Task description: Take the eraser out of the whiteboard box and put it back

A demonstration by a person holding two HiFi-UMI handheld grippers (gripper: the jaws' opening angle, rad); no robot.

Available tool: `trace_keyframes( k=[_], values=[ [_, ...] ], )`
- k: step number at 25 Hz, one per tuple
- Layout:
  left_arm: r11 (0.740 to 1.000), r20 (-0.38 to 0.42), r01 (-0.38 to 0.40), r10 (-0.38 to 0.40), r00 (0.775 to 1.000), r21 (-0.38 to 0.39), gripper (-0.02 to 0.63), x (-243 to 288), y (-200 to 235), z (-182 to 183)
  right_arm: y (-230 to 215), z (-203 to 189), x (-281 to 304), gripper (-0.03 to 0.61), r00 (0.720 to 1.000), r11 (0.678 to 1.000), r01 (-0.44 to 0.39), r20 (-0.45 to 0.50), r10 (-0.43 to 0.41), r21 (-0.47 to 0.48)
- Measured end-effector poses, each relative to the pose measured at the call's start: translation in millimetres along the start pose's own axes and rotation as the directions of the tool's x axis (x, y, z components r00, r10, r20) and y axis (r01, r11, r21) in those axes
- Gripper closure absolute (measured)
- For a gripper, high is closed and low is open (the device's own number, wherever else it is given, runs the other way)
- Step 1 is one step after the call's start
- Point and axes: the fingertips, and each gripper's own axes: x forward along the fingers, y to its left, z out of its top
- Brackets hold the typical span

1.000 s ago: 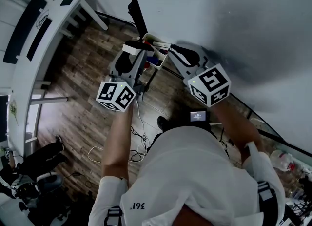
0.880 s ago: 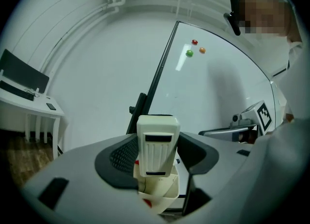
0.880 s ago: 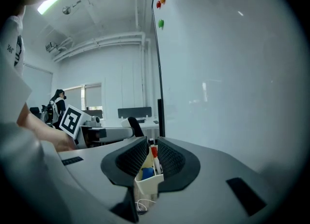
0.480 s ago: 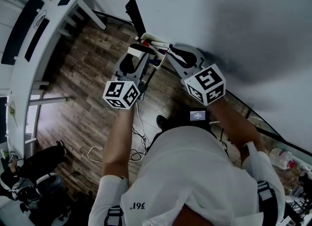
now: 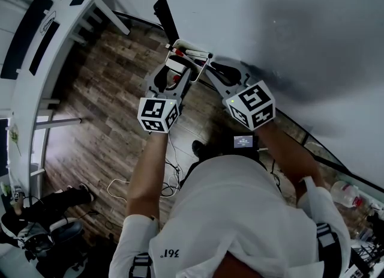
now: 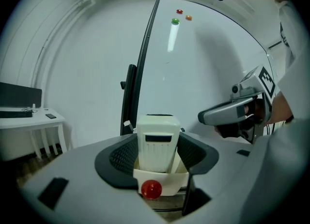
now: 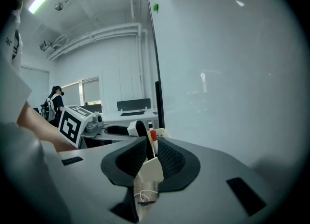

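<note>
Head view: looks steeply down on the left gripper [image 5: 179, 68] and the right gripper [image 5: 208, 65]. Finds both nosed up to a small cream open-topped plastic box [image 5: 196, 51] at the edge of a large pale whiteboard [image 5: 288, 24], above a brown wood-plank floor [image 5: 102, 96]. Gives the layout, but does not resolve what sits between either pair of jaws. Set against a second ago, finds the left gripper moved up and rightward to the box and the right gripper hardly shifted.

Left gripper view: supplies the missing part. Shows a cream rectangular eraser [image 6: 157, 141] with a dark slot, upright between the jaws, its lower end down inside the box and its upper part above the rim. Finds the dark ribbed pads [image 6: 121, 157] only as far apart as the eraser is wide, pressed to its two sides and clamped on it. Also shows a small red round piece [image 6: 151, 188] at the box's near wall, and the right gripper off to the right by the whiteboard.

Right gripper view: shows these jaws drawn nearly together, pinching one thin wall of the box. Beyond them, catches a red-capped marker [image 7: 153, 138] standing in the box, with the left gripper further left.
</note>
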Motion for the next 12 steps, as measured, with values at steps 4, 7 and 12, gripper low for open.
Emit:
trace_keyframes(
  k=[4,7,12],
  values=[
    [0.999,-0.032,-0.004,0.005,0.999,0.039,0.356,4,-4,-7,-1,-5,-2,0.492,1.0,1.0,0.002,-0.008,-0.002,0.006],
    [0.998,-0.05,-0.005,0.008,0.999,0.066,0.356,8,-5,-11,-2,-9,-1,0.492,1.0,1.0,0.003,-0.012,-0.003,0.009],
    [0.991,-0.101,-0.003,0.017,0.995,0.135,0.356,12,-8,-19,0,-11,-3,0.492,1.0,1.0,0.002,-0.015,-0.001,0.012]
  ],
)
